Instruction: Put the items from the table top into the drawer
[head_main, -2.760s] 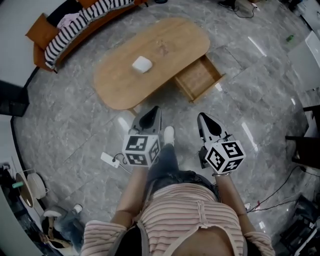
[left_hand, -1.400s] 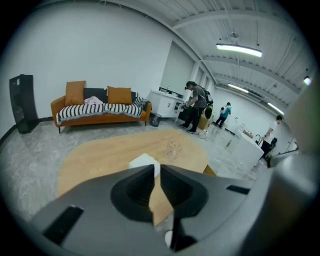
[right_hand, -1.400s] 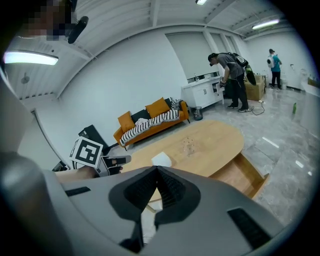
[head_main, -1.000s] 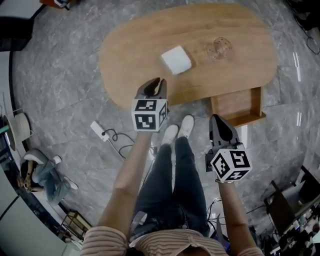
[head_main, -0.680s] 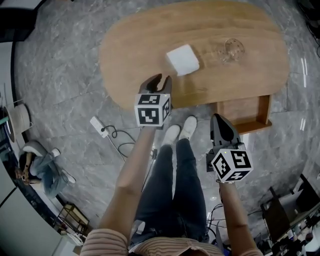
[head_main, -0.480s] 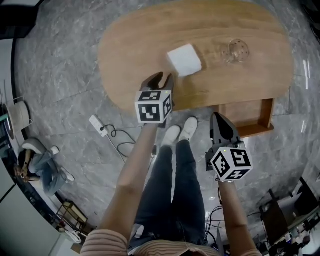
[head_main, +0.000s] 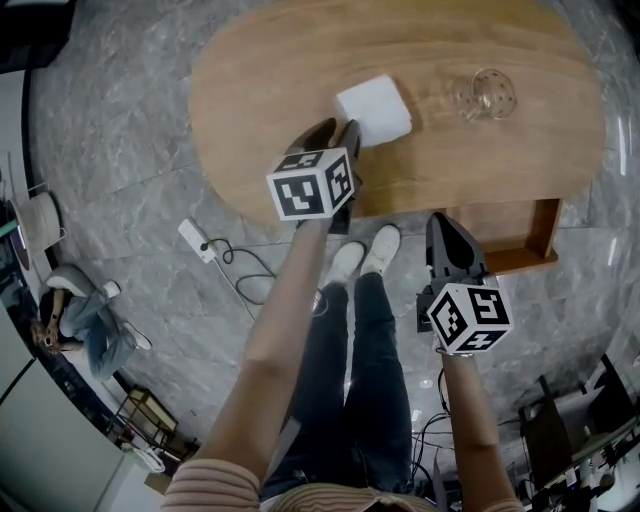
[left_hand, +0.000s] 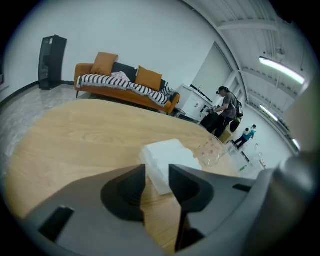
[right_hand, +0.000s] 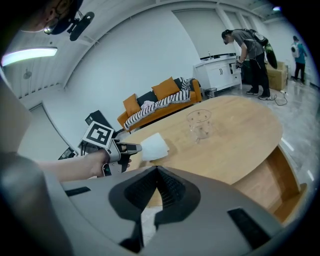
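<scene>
A white box (head_main: 373, 108) lies on the oval wooden table (head_main: 260, 90), with a clear glass (head_main: 487, 95) upright to its right. My left gripper (head_main: 335, 128) hovers over the table's near edge. Its jaws have just been opening and now stand apart, empty. In the left gripper view the white box (left_hand: 167, 160) sits just beyond the left gripper (left_hand: 156, 170), and the glass (left_hand: 210, 152) is farther right. My right gripper (head_main: 440, 218) is shut and empty, hanging off the table by the open drawer (head_main: 545, 240). The right gripper view shows the right gripper (right_hand: 157, 169) closed at the tips, with the white box (right_hand: 154, 146) ahead.
The drawer sticks out of the table's near side at the right. The person's legs and shoes (head_main: 365, 255) stand just in front of the table. A power strip (head_main: 195, 240) with a cable lies on the marble floor. A sofa (left_hand: 125, 85) and people (left_hand: 227, 107) are far behind.
The left gripper's jaws have opened and it has moved forward to the white box. Both grippers have sunk toward the table, which now looks larger and nearer.
</scene>
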